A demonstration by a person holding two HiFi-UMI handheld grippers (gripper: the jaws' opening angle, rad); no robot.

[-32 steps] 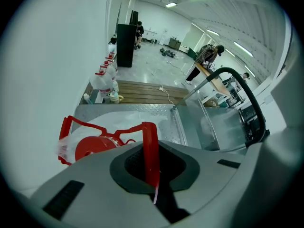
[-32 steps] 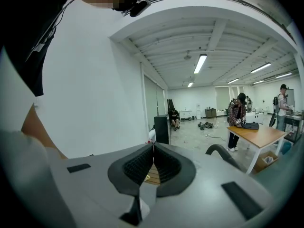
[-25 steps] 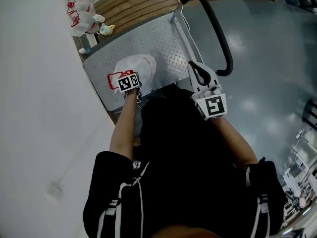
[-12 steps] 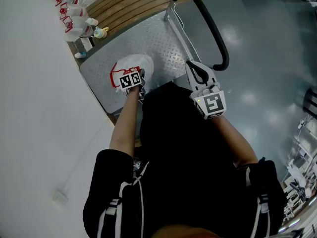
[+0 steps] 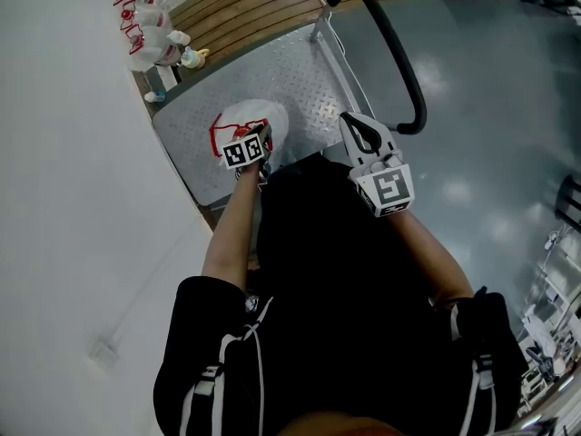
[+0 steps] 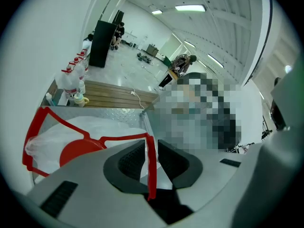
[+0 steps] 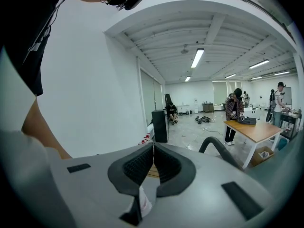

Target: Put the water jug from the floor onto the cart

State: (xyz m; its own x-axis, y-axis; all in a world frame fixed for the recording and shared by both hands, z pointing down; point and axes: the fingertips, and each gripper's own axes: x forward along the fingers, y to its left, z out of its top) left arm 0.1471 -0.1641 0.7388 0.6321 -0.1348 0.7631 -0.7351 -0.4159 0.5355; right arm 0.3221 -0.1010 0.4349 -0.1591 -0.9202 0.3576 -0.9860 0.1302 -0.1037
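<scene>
The water jug (image 5: 238,117), translucent white with a red cap and a red carry handle (image 6: 151,167), stands on the cart's steel deck (image 5: 300,71). My left gripper (image 5: 261,134) is over the jug's near side. Its jaws have just been opening: in the left gripper view the red handle strap runs between the pads (image 6: 130,159) with a gap on each side. The jug's body (image 6: 95,126) fills the lower left of that view. My right gripper (image 5: 352,121) hovers by the deck's near right edge, shut and empty, its tips meeting (image 7: 153,147).
The cart's black push handle (image 5: 402,62) arches to the right of my right gripper. Several more jugs (image 5: 145,21) stand on the floor by a white wall, beside a wooden pallet (image 5: 245,3). Grey floor lies to the right, with people and a table (image 7: 256,129) farther off.
My left gripper has shifted a little to the right and up over the jug. The jug rests on the cart deck throughout. The right gripper has stayed in place.
</scene>
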